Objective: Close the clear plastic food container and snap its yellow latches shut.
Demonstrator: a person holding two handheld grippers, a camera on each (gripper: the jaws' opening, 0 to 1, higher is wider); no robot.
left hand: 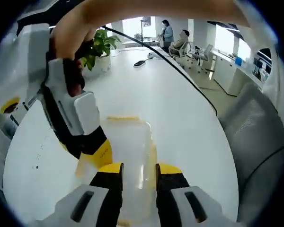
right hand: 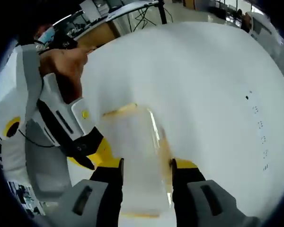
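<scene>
The clear plastic container (left hand: 132,151) lies on the white table (left hand: 189,132), lid on, with a yellow latch (left hand: 123,117) at its far end. My left gripper (left hand: 140,175) has its yellow-tipped jaws pressed against the container's near sides. My right gripper (left hand: 80,118), held by a hand (left hand: 80,23), reaches in from the left and touches the container's left side. In the right gripper view the container (right hand: 137,156) fills the gap between the right gripper (right hand: 147,175) jaws, a yellow latch (right hand: 120,110) shows at its far end, and the left gripper (right hand: 71,127) meets it from the left.
A potted plant (left hand: 102,45) stands at the far left of the table, with a black cable (left hand: 180,71) and a small dark device (left hand: 139,63) beyond. A grey chair (left hand: 255,127) sits off the table's right edge. People (left hand: 168,33) sit far back.
</scene>
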